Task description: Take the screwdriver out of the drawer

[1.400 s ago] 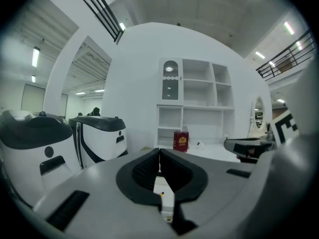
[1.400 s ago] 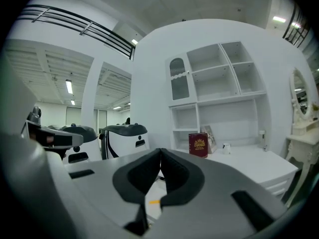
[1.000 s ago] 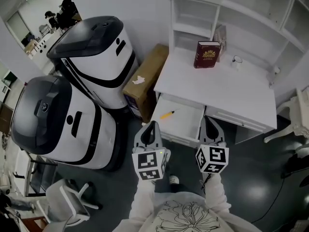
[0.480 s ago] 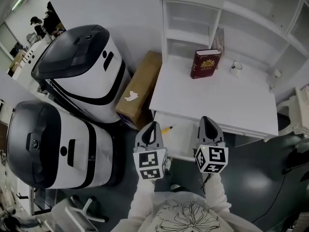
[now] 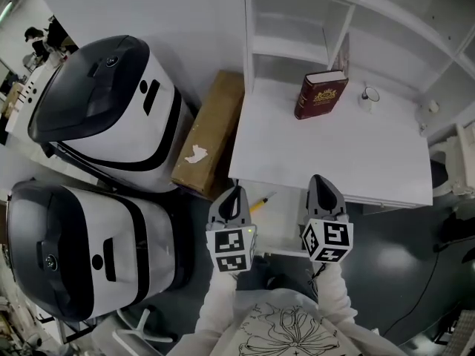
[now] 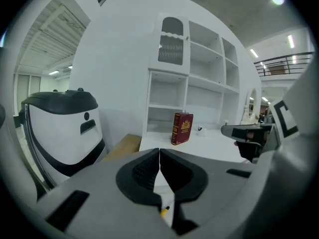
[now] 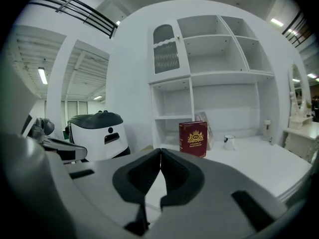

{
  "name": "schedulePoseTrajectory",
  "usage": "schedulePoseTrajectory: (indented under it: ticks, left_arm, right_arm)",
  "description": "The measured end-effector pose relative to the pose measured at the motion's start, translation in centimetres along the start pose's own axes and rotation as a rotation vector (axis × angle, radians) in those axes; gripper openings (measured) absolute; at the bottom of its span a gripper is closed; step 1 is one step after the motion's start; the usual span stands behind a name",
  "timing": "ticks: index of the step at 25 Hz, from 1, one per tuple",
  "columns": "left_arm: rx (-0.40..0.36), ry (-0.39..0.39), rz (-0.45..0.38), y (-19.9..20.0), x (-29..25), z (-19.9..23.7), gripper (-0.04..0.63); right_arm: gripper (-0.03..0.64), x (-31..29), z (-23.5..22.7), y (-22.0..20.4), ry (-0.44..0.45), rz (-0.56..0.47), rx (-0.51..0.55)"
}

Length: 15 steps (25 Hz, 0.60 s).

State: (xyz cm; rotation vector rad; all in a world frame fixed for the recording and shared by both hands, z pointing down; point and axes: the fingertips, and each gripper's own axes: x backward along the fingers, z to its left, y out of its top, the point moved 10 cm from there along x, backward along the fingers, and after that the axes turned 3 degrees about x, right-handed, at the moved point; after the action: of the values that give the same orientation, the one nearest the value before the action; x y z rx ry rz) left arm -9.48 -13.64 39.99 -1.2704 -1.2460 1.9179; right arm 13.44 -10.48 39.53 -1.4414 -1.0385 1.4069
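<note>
A yellow-handled screwdriver (image 5: 257,202) lies in the open white drawer (image 5: 280,222) under the front edge of the white desk (image 5: 334,150). Both grippers hover side by side over the drawer's front. My left gripper (image 5: 236,194) is shut and empty, its tip just left of the screwdriver. In the left gripper view only a yellow sliver of the screwdriver (image 6: 164,211) shows below the closed jaws of the left gripper (image 6: 159,156). My right gripper (image 5: 320,184) is also shut and empty, above the drawer's right side; in its own view the right gripper (image 7: 160,158) has its tips touching.
A red book (image 5: 320,93) and a small white cup (image 5: 369,95) stand at the back of the desk, under white shelves (image 5: 297,21). A cardboard box (image 5: 206,136) leans left of the desk. Two large white-and-black machines (image 5: 111,102) fill the left side.
Both grippers have moved forward together toward the desk and a little down. The drawer now lies directly beneath them, its front hidden by the grippers. Both stayed shut.
</note>
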Motion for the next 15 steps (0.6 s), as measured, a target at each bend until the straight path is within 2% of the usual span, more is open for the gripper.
schedulePoseTrajectory:
  ticks: [9, 15]
  left_arm:
    - [-0.026, -0.05, 0.14, -2.5, -4.6, 1.7, 0.006]
    - [-0.061, -0.111, 0.252, -5.1, -7.2, 1.5, 0.006]
  right_arm:
    - [0.003, -3.2, -0.2, -2.4, -0.046, 0.073, -0.017]
    - [0.003, -4.7, -0.9, -4.4, -0.057, 0.133, -0.018]
